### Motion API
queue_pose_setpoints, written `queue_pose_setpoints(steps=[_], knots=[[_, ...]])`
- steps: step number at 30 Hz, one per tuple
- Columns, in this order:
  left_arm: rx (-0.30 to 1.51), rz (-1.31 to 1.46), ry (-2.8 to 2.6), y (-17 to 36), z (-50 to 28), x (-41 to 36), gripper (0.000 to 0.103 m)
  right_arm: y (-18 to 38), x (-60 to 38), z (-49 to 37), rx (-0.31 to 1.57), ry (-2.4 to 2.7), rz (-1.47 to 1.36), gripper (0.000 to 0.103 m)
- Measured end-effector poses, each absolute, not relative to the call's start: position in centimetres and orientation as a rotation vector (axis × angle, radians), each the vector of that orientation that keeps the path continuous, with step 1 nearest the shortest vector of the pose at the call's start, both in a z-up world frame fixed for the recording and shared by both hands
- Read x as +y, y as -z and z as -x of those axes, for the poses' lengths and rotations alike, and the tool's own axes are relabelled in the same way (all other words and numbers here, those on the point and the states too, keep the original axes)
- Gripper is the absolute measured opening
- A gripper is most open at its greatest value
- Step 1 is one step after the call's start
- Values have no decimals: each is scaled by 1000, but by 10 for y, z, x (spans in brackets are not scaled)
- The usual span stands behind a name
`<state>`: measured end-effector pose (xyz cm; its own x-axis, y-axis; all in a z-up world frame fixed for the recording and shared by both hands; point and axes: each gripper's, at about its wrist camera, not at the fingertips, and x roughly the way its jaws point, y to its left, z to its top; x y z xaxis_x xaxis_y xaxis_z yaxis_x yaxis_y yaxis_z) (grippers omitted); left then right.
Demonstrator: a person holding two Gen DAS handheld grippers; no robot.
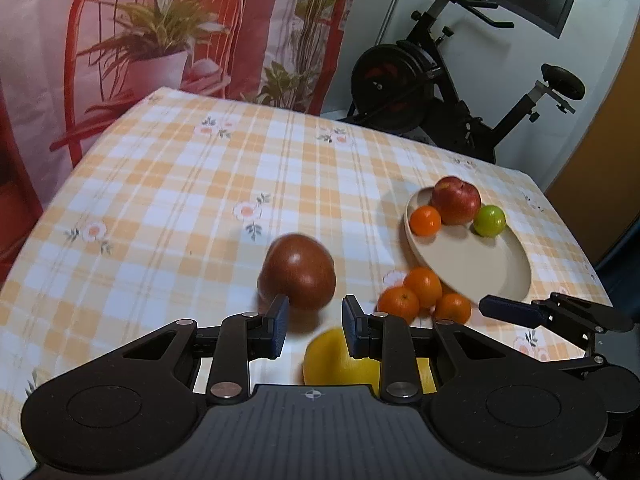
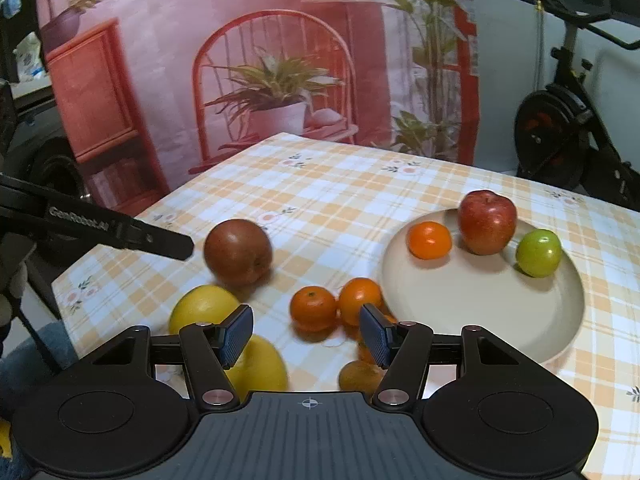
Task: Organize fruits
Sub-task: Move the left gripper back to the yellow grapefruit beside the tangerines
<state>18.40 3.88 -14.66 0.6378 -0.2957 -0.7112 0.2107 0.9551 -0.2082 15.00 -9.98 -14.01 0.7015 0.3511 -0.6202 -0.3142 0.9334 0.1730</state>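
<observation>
A beige plate [image 2: 480, 300] [image 1: 472, 264] holds a red apple [image 2: 487, 222], a small orange [image 2: 429, 240] and a green fruit [image 2: 538, 253]. On the checked cloth lie a brown-red fruit [image 1: 298, 270] [image 2: 238, 251], two yellow lemons [image 2: 202, 306] [image 2: 260, 364] and a cluster of small oranges [image 2: 314, 308] [image 1: 424, 284]. My left gripper [image 1: 315, 326] is open and empty, just short of the brown-red fruit and above a lemon [image 1: 340, 360]. My right gripper [image 2: 307, 336] is open and empty before the oranges.
A printed backdrop [image 2: 260, 60] hangs behind the table. An exercise bike [image 1: 432, 76] stands at the far right. The table's edges [image 2: 60, 276] fall away at left and near right. The other gripper shows at each view's side [image 1: 560, 314] [image 2: 120, 232].
</observation>
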Motion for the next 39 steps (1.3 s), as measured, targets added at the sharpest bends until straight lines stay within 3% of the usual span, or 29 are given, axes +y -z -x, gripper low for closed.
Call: queue_pose_setpoints(steps=[39], knots=[[841,156,379,164,-137,26,30,148,-51,-103,738,-500,123,54]])
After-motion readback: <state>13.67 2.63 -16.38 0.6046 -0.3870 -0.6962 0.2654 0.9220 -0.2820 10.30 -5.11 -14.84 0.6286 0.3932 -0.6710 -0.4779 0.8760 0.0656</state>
